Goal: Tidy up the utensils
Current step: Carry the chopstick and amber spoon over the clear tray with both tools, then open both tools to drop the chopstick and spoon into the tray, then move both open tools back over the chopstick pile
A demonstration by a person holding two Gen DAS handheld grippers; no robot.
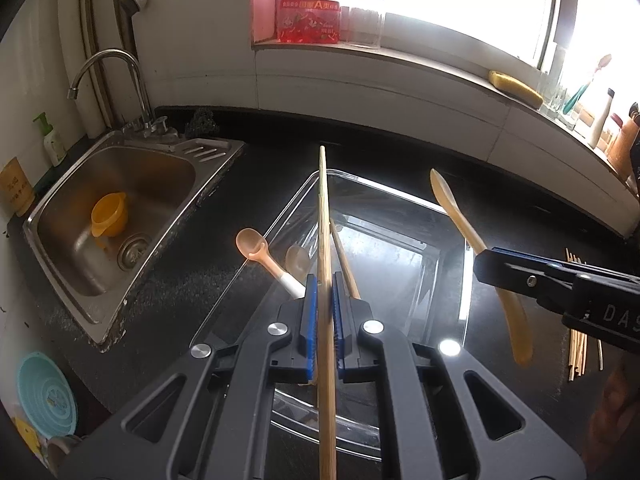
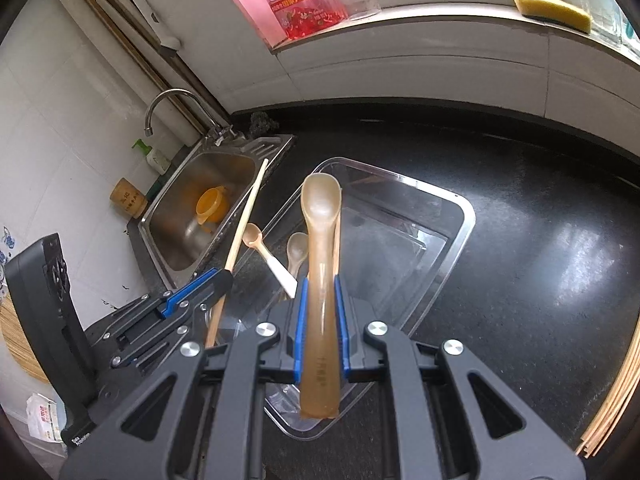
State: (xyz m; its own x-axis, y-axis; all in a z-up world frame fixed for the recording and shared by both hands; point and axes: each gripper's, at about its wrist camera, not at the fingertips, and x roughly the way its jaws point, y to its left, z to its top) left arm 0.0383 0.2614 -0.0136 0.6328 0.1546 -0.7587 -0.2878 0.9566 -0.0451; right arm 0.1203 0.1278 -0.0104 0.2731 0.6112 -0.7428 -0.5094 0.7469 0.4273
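Observation:
A clear plastic tray lies on the black counter. My left gripper is shut on a long bamboo chopstick that points out over the tray's left side. In the right wrist view the same chopstick slants up from the left gripper. My right gripper is shut on a tan plastic spoon, bowl forward above the tray; from the left it shows as the spoon in the right gripper. A white-handled spoon leans on the tray's left rim, with another spoon and a chopstick inside.
A steel sink with an orange cup and a tap is at the left. Loose bamboo skewers lie on the counter to the right. A red detergent pouch, a jar and a yellow sponge sit on the window ledge.

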